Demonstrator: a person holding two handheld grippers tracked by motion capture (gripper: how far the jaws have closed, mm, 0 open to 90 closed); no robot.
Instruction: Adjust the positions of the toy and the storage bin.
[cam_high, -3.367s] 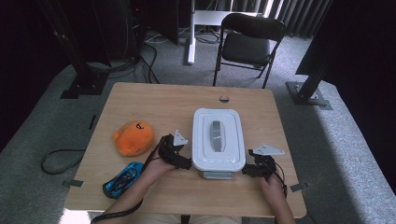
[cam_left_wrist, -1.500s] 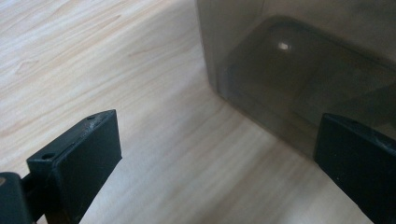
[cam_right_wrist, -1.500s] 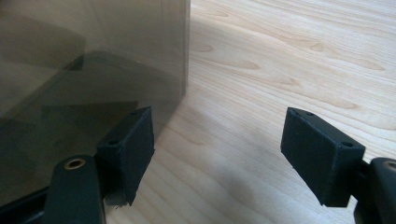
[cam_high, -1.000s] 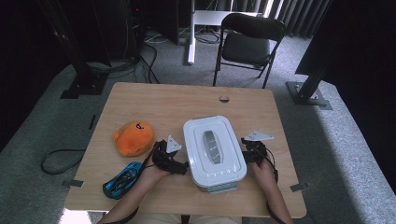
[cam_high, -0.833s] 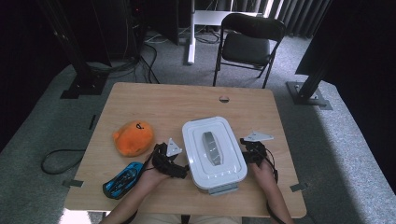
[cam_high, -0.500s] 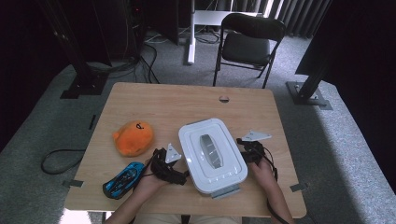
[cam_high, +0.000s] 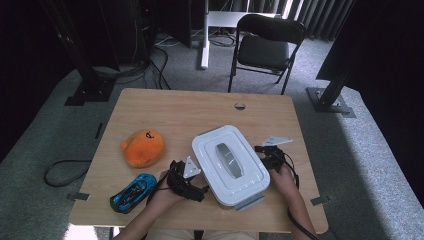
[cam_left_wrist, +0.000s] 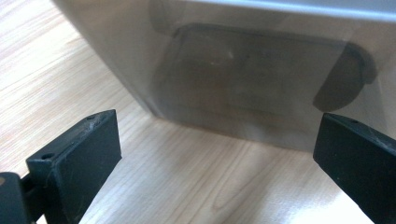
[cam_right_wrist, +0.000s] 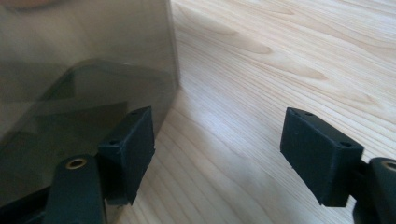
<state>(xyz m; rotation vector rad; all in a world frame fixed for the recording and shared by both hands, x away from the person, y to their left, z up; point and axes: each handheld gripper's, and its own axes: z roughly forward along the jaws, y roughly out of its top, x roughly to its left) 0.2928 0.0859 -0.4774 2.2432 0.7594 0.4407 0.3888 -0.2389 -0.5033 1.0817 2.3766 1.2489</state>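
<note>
Box: the white lidded storage box (cam_high: 230, 164) sits skewed on the table (cam_high: 200, 110), in the lower middle of the high view, between my two grippers.
Box wall: its frosted side (cam_left_wrist: 261, 70) takes up the upper part of my left gripper view, resting on the wood; in my right gripper view its corner (cam_right_wrist: 93, 56) stands at upper left.
Left gripper: my left gripper (cam_left_wrist: 219, 154) faces the box wall with its jaws spread wide, gripping nothing.
Right gripper: my right gripper (cam_right_wrist: 217, 158) is also spread wide, one jaw just beside the box corner, the other over bare wood.
Lower left of the high view: an orange plush toy (cam_high: 143, 147) and, below it, a blue toy car (cam_high: 133, 192).
Top of the high view: a black folding chair (cam_high: 264, 46) beyond the table.
</note>
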